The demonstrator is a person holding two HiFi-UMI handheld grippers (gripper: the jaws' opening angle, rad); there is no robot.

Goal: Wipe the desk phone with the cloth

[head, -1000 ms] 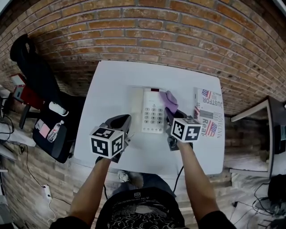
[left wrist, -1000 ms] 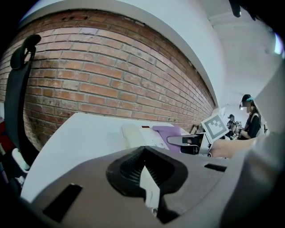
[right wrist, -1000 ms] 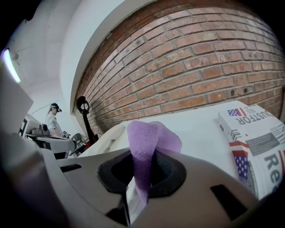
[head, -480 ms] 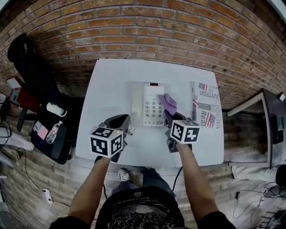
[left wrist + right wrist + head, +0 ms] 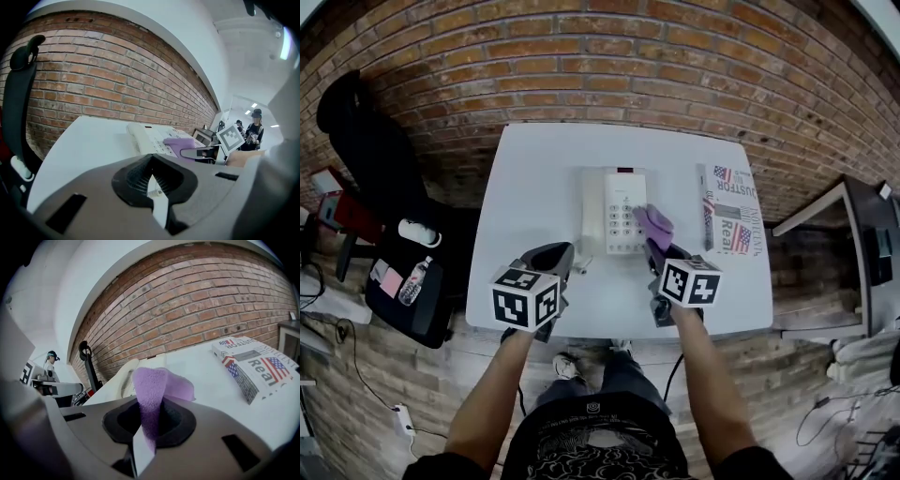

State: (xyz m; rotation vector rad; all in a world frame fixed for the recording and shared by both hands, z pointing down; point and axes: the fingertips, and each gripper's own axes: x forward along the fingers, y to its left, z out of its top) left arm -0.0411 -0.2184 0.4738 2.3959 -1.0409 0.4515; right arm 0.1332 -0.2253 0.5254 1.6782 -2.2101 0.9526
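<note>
A white desk phone [image 5: 614,208] lies on the white table [image 5: 534,178], its handset on the left side. My right gripper [image 5: 656,244] is shut on a purple cloth [image 5: 654,225], which rests on the phone's lower right part beside the keypad. In the right gripper view the cloth [image 5: 152,390] stands up out of the right gripper [image 5: 145,427] and hides part of the phone [image 5: 125,377]. My left gripper [image 5: 564,256] hovers off the phone's near left corner, apart from it. In its own view the left gripper [image 5: 152,180] is shut and holds nothing; the phone [image 5: 147,138] lies ahead.
A folded newspaper [image 5: 731,220] lies at the table's right side, also in the right gripper view [image 5: 253,364]. A black chair [image 5: 366,141] and a dark bag with a bottle [image 5: 412,281] stand left of the table. A brick wall [image 5: 609,66] runs behind it.
My right gripper has drawn the cloth from the phone's upper right, near the display, down toward its near end. The left gripper has stayed in place.
</note>
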